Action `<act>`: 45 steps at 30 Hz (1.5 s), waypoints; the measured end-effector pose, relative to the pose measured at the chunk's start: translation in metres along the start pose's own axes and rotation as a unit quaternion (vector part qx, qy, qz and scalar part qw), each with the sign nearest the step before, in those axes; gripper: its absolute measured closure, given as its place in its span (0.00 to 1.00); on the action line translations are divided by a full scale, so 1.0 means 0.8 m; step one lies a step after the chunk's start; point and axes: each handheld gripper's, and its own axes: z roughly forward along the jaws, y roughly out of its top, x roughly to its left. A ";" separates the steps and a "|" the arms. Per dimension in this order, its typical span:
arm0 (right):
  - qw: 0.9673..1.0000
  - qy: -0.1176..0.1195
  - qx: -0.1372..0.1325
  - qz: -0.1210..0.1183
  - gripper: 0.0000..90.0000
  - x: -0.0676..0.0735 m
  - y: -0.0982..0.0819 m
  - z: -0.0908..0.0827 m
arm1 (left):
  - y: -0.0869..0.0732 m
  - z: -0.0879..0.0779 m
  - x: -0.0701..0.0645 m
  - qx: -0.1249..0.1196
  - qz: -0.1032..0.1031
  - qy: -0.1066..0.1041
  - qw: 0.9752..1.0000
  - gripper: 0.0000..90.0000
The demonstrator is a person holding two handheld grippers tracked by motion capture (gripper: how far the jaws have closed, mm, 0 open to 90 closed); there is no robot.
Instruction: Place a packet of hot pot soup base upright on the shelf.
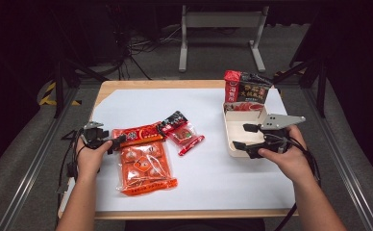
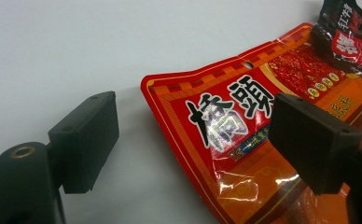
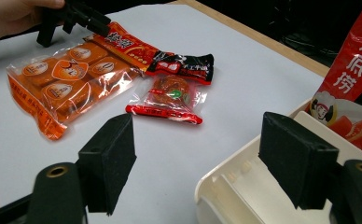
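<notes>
A large orange snack bag [image 1: 143,161] lies flat at the left of the white sheet, and the left gripper view shows its red top edge [image 2: 244,121]. My left gripper [image 1: 113,143] is open at the bag's top left corner; one jaw hangs over the bag and the other over bare sheet [image 2: 200,142]. A small red and black packet [image 1: 182,132] lies just right of the bag. My right gripper [image 1: 244,136] is open astride the left wall of a white box [image 1: 232,125], with one jaw over the box [image 3: 205,158]. Nothing is held.
A red and black pouch [image 1: 246,91] stands upright at the far end of the box, seen close in the right gripper view [image 3: 356,60]. Bare white sheet [image 1: 208,168] lies between the snacks and the box. The wooden table edge [image 1: 194,214] runs along the front.
</notes>
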 end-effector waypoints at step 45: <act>1.000 -0.012 0.009 0.003 0.30 -0.002 -0.003 0.000 | 0.000 0.006 -0.006 0.021 -0.018 -0.050 0.998 0.94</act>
